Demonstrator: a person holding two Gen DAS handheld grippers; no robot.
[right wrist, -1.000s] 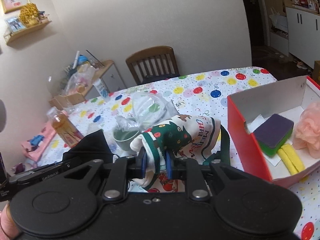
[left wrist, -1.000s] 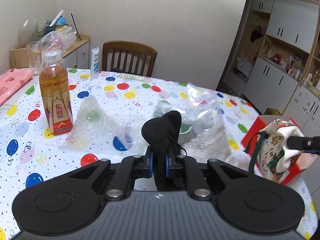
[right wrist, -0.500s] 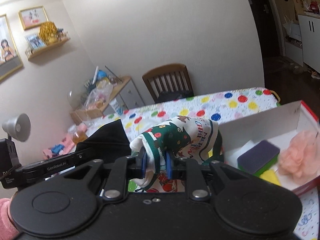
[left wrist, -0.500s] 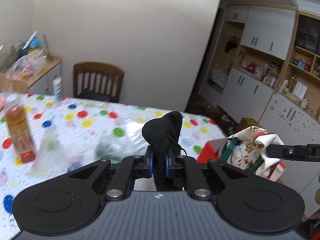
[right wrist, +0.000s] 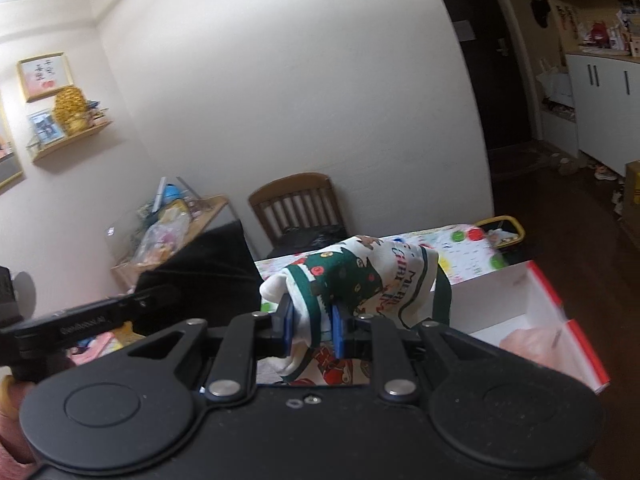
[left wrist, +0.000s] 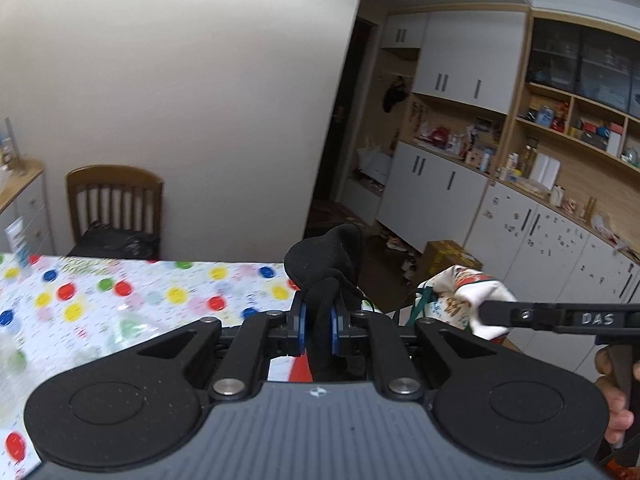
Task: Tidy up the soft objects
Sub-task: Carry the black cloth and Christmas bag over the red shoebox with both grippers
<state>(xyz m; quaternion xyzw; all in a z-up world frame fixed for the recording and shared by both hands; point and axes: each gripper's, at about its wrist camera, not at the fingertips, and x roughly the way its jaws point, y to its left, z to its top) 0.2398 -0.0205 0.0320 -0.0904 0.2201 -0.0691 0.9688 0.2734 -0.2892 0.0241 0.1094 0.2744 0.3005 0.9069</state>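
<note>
The left tongs [left wrist: 318, 330] are clamped on a black cloth [left wrist: 324, 258], which bunches up between the blue pads and rises above them, clear of the surface [left wrist: 132, 300]. The right tongs [right wrist: 311, 330] are clamped on a Christmas-print fabric bag [right wrist: 360, 276], white and green with red figures; it is held in the air just beside the red-and-white box [right wrist: 536, 300]. A pink puff [right wrist: 528, 344] lies inside the box. A wooden chair [right wrist: 298, 204] stands behind the surface.
</note>
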